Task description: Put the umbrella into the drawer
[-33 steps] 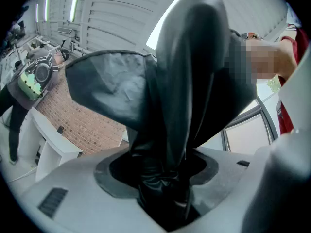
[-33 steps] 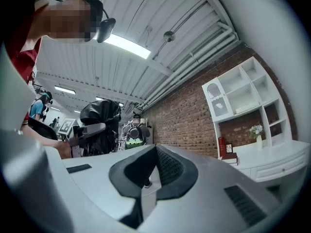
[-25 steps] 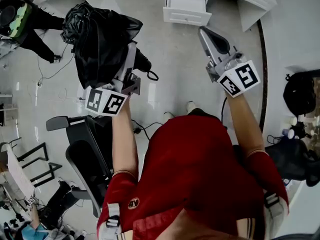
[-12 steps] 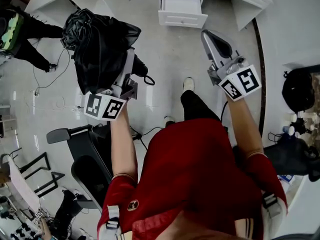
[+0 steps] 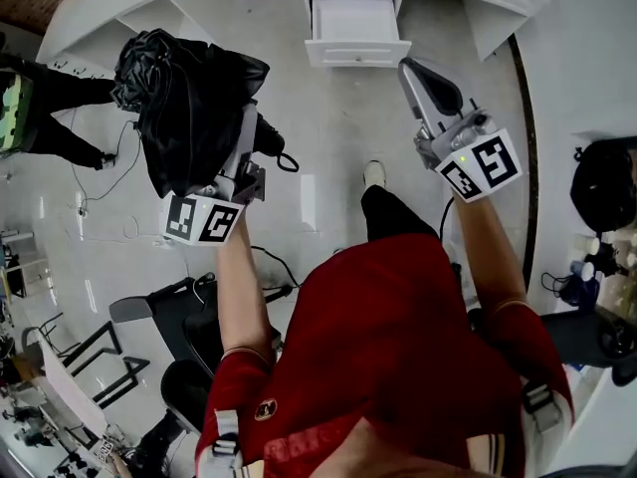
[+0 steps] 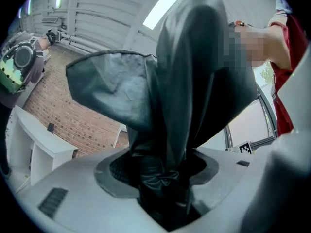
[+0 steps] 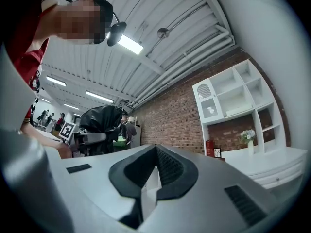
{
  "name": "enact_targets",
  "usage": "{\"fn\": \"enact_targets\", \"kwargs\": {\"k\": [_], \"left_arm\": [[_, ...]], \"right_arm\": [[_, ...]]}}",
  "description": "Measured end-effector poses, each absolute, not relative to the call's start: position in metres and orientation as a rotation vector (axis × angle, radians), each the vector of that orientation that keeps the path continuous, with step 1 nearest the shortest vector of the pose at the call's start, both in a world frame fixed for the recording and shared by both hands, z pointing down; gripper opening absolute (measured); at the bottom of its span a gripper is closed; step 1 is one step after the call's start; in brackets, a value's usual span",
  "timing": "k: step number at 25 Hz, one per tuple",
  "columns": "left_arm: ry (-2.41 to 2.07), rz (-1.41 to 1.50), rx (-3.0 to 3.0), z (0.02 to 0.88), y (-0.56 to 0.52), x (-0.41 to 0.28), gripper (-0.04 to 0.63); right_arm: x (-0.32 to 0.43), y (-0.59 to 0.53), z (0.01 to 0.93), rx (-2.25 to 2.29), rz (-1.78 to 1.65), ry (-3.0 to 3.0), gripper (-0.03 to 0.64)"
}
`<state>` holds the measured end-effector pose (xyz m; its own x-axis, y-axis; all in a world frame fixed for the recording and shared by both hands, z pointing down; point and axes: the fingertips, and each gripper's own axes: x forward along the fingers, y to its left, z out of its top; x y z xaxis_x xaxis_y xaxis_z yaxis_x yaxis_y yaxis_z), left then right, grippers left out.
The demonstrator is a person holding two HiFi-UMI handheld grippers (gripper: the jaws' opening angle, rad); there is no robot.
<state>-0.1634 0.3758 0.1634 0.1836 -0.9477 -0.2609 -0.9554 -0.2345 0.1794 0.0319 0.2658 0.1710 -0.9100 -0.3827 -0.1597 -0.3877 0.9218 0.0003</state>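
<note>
1. Fabric of the black umbrella (image 5: 189, 98) is clamped between the jaws of the left gripper (image 6: 163, 178).
2. The umbrella is held left of the open drawer (image 5: 356, 30), well apart from it.
3. Nothing is held by the right gripper (image 5: 416, 73), whose jaws are closed together, just right of the drawer.

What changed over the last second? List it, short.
The person stepped toward the open drawer, one leg now forward; both grippers travelled along. The left gripper stays shut on the black umbrella; the right gripper stays shut and empty.
</note>
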Motion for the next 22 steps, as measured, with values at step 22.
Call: {"fn": "enact_targets", "kwargs": {"k": [22], "left_arm": [[1.817, 0.419, -2.53, 0.171, 0.12, -0.123, 0.249]], "right_arm": [[0.072, 0.028, 0.189, -0.669, -0.005, 2.914, 0.0]]}}
